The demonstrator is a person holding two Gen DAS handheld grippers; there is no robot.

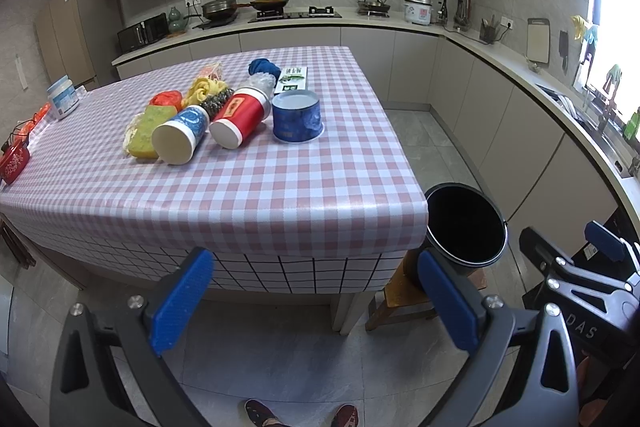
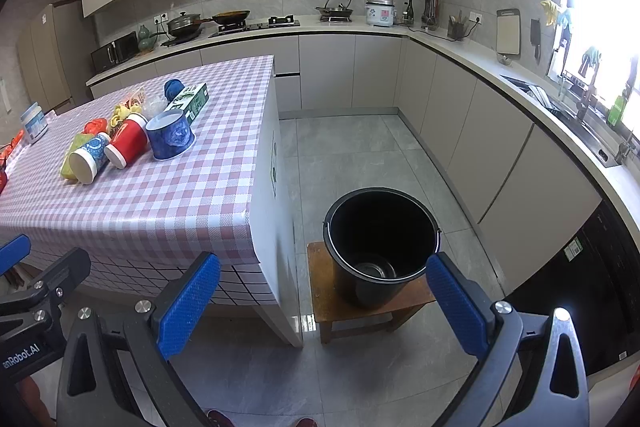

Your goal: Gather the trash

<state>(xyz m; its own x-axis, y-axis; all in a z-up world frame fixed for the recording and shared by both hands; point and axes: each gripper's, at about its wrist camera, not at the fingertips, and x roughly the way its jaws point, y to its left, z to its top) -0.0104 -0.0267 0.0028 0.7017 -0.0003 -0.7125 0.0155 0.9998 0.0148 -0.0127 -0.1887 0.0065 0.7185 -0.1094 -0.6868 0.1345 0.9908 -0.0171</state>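
Both hand-held grippers hang released and empty, short of the desk.

Left wrist view: left hand-held gripper (image 1: 316,303) has its jaws spread wide on nothing; the trash heap sits on the checked desk (image 1: 280,195) at about 11 o'clock, well apart; the starry cup (image 1: 182,135) and red cup (image 1: 240,118) lie tipped, long axes running toward 1 o'clock, open mouths nearest; the blue tub (image 1: 297,117) stands upright beside them; the black bucket (image 1: 466,227) waits at 2 o'clock. Right wrist view: right hand-held gripper (image 2: 324,303) is likewise agape; the bucket stands on a wooden stool (image 2: 360,303) at 12 o'clock, near; the trash lies far off at 10 o'clock, so I judge the left hand nearer it.
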